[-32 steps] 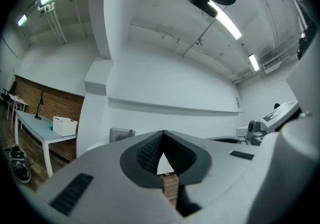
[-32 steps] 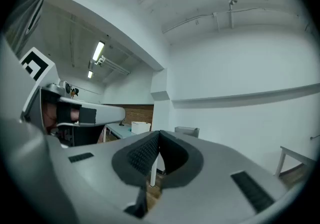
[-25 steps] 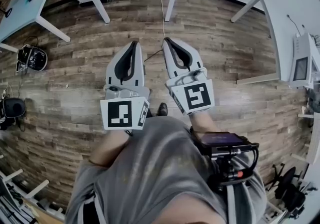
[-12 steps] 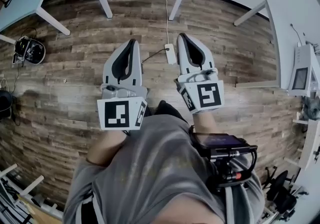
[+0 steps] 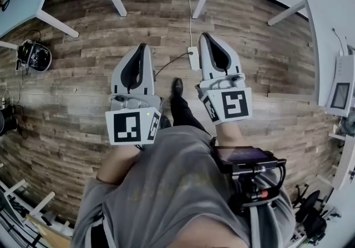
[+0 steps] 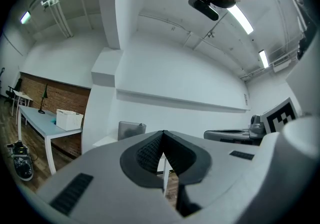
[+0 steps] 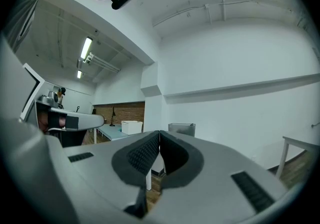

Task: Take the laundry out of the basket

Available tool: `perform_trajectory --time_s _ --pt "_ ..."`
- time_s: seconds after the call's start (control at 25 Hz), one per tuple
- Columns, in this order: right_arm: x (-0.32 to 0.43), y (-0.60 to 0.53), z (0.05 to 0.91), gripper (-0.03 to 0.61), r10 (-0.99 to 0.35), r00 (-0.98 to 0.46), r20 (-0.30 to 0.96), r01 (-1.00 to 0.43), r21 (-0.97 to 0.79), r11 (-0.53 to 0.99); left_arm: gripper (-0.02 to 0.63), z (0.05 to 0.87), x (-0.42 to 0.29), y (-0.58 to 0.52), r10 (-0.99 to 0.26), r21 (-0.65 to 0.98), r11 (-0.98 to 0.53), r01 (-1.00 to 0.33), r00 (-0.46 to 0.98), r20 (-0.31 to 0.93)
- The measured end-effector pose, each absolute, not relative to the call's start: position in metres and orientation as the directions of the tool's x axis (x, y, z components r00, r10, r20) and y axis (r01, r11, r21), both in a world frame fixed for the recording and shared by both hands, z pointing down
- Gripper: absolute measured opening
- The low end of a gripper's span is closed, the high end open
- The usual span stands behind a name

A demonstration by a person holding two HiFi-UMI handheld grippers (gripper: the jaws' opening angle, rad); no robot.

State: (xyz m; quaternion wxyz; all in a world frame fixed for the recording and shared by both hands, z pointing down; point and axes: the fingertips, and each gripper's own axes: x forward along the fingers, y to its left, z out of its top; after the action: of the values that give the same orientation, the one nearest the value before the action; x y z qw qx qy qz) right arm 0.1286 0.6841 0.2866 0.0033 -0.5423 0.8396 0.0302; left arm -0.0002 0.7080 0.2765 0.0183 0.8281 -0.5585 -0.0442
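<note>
No basket and no laundry show in any view. In the head view my left gripper (image 5: 145, 46) and right gripper (image 5: 204, 35) are held side by side in front of the person's body, above a wooden floor (image 5: 83, 91). Both point forward, with jaws pressed together and nothing between them. The left gripper view shows its dark pads meeting at the left gripper (image 6: 163, 132), aimed at a white wall. The right gripper (image 7: 159, 132) looks the same in its own view, pads touching and empty.
White table legs (image 5: 117, 3) stand ahead, with a white power strip (image 5: 193, 57) and its cable on the floor. A blue table (image 5: 22, 3) and a black device (image 5: 34, 56) lie left. The person's dark shoe (image 5: 177, 86) is stepping forward. A grey bin (image 6: 131, 130) stands by the wall.
The person has walked forward: the floor has slid down the picture, the power strip has come into sight and a foot has stepped out. Both grippers stay shut and empty.
</note>
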Motion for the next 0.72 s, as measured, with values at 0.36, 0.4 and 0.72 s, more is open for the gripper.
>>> perform_trajectory --time_s 0.36,0.4,0.72 --pt "0.152 0.558 0.282 0.009 -0.893 -0.449 -0.039 -0.893 0.044 0.447 0.008 0.264 0.032 0.589 -0.932 0.047 -0.360 -0.932 0.358 -0.049" --pt "0.156 0.546 0.281 0.009 -0.889 -0.456 -0.042 -0.890 0.045 0.454 0.008 0.262 0.036 0.578 -0.934 0.044 -0.356 -0.934 0.354 -0.053" --pt "0.161 0.473 0.275 0.009 -0.871 -0.489 -0.050 -0.872 0.060 0.486 0.008 0.257 0.037 0.515 -0.950 0.043 -0.309 -0.950 0.306 -0.070"
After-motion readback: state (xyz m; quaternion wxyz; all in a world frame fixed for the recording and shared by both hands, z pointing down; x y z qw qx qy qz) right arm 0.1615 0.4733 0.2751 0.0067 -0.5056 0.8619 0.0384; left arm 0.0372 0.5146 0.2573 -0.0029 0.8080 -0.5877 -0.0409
